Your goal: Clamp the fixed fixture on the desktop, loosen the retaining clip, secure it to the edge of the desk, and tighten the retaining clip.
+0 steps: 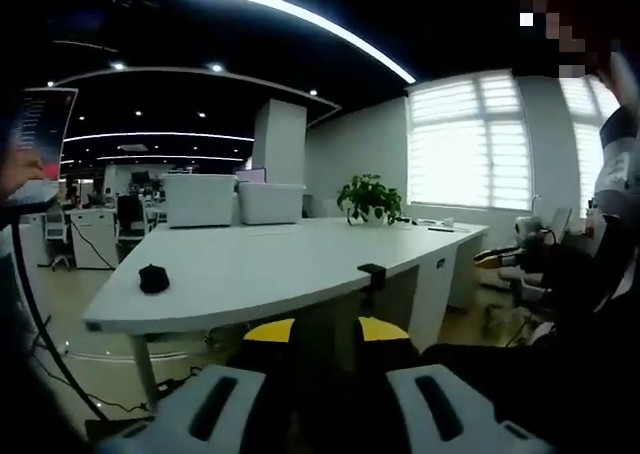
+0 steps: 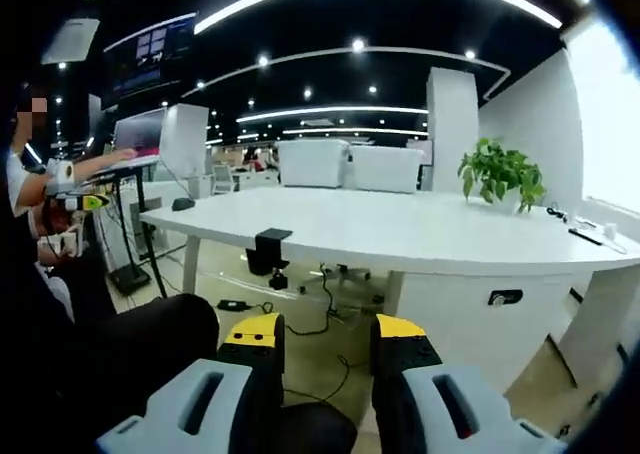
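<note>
Here, in the left gripper view, a small black object point(image 1: 153, 279) sits far left on the white desk point(image 1: 260, 264), the black clamp point(image 1: 372, 274) grips its near edge (right of centre), and a plant point(image 1: 369, 198) stands beyond. Both the left gripper point(image 1: 325, 332) and right gripper point(image 2: 325, 330) are apart, holding nothing.

Left gripper point(image 1: 325, 336) points forward, its two yellow-tipped jaws parted with nothing between them. Right gripper point(image 2: 325, 336) likewise faces forward with jaws apart and empty. Dark-clothed legs of the person point(image 2: 150, 349) show beside the right gripper.
</note>
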### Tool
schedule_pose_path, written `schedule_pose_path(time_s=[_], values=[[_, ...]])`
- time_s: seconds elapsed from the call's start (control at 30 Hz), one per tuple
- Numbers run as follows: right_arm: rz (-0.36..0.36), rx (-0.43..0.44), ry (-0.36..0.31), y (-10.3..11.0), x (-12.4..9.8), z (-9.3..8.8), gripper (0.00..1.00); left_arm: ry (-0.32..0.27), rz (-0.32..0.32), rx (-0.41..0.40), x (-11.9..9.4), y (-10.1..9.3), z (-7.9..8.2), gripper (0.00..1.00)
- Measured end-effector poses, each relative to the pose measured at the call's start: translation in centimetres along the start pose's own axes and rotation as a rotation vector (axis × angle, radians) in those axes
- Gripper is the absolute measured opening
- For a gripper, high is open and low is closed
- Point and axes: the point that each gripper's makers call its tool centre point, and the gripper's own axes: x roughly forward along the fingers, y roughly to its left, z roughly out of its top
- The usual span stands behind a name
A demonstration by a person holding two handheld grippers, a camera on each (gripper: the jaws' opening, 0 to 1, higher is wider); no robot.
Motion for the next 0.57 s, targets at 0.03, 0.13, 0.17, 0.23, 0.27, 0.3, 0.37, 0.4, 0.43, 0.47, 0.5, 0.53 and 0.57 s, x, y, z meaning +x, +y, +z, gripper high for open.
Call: schedule_pose_path(time_s=[0.03, 0.13, 0.17, 0.23, 0.27, 0.3, 0.37, 0.4, 0.43, 0.47, 0.5, 0.53, 0.57], values=[[-0.003, 0.007, -0.009, 0.0, -0.2, 0.3, 0.32, -0.003, 0.004, -0.001, -0.2, 0.1, 0.1, 0.22], [-0.001, 0.015, -0.016, 0.2, -0.4, 0.5, 0.32, -0.008, 0.015, 0.002, -0.7, 0.3, 0.3, 0.22], [0.0, 0.015, -0.015, 0.2, -0.4, 0.5, 0.32, -0.012, 0.018, 0.001, -0.8, 0.3, 0.5, 0.22], [0.0, 0.02, -0.015, 0.3, -0.6, 0.4, 0.32, -0.015, 0.025, 0.005, -0.9, 0.4, 0.7, 0.22], [0.001, 0.022, -0.014, 0.4, -0.6, 0.3, 0.32, -0.017, 0.028, 0.006, -0.9, 0.4, 0.8, 0.22], [0.004, 0.024, -0.014, 0.4, -0.6, 0.1, 0.32, -0.019, 0.028, 0.007, -0.9, 0.4, 0.9, 0.22], [0.01, 0.013, 0.004, 0.5, -0.4, -0.4, 0.32, -0.021, 0.026, 0.014, -0.9, 0.3, 1.1, 0.22], [0.011, 0.01, 0.011, 0.5, -0.3, -0.6, 0.32, -0.024, 0.026, 0.017, -0.9, 0.3, 1.2, 0.22], [0.012, 0.006, 0.017, 0.6, -0.2, -0.7, 0.32, -0.026, 0.024, 0.017, -0.8, 0.3, 1.2, 0.22], [0.015, 0.004, 0.021, 0.7, -0.1, -0.8, 0.32, -0.028, 0.023, 0.013, -0.8, 0.3, 1.2, 0.22], [0.022, 0.005, 0.021, 0.9, -0.1, -0.7, 0.32, -0.027, 0.026, 0.012, -0.7, 0.3, 1.2, 0.22], [0.028, 0.004, 0.02, 1.1, 0.0, -0.6, 0.32, -0.024, 0.026, 0.012, -0.6, 0.3, 1.1, 0.22], [0.03, 0.002, 0.017, 1.2, 0.1, -0.5, 0.32, -0.024, 0.022, 0.01, -0.6, 0.2, 1.1, 0.22]])
